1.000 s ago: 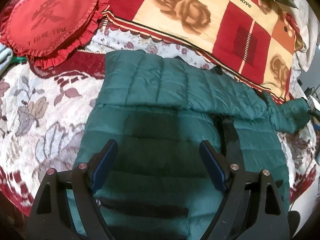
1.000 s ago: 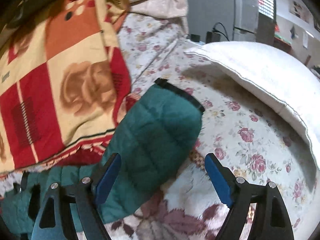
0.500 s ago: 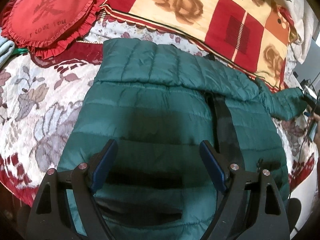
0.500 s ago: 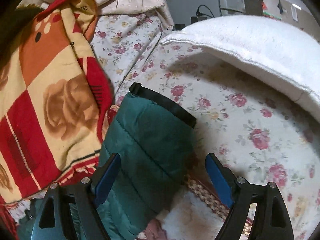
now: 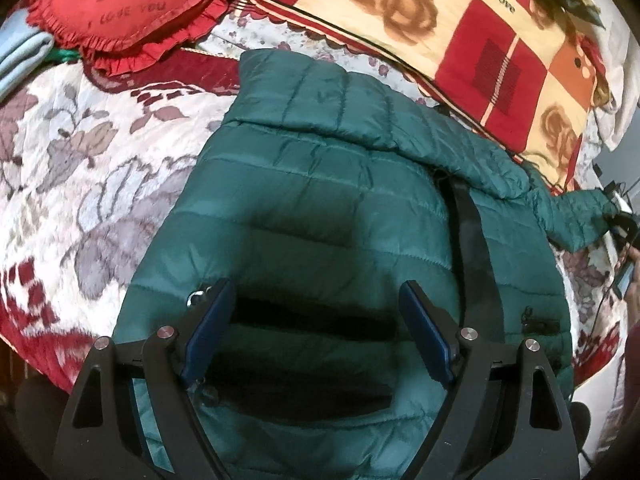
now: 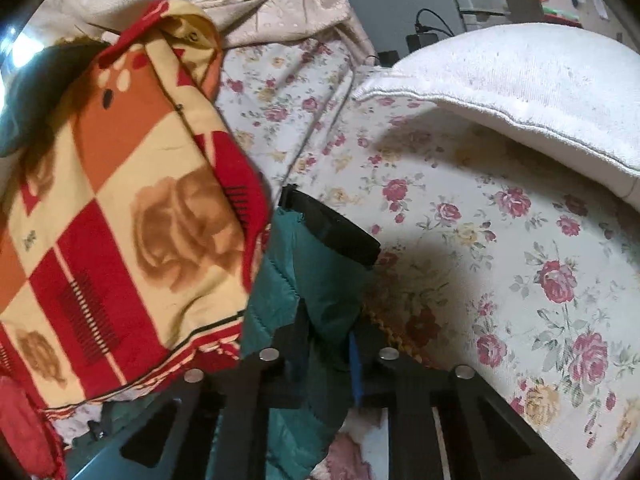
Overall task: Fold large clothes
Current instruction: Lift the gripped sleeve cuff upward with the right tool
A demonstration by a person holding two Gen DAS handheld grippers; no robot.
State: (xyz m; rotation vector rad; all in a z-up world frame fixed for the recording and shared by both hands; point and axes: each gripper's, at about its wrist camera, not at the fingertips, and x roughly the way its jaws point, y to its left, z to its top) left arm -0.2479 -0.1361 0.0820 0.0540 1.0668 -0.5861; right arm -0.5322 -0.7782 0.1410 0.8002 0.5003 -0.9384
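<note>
A dark green quilted jacket (image 5: 320, 208) lies flat on the bed, its left sleeve folded across the top and its black zipper strip (image 5: 472, 248) running down the front. My left gripper (image 5: 316, 320) is open and empty above the jacket's lower front. The right sleeve (image 5: 576, 220) stretches out to the right. In the right wrist view my right gripper (image 6: 328, 344) is shut on this green sleeve (image 6: 320, 280) just below its black cuff (image 6: 332, 232).
A red heart cushion (image 5: 124, 8) lies at the far left. A red and cream rose blanket (image 5: 460, 40) lies behind the jacket and beside the sleeve (image 6: 120, 220). A white pillow (image 6: 520, 92) lies right of the sleeve on the floral sheet (image 6: 500, 260).
My right gripper has moved onto the sleeve and shut on it near the cuff. My left gripper has drawn back toward the jacket's hem and stays open.
</note>
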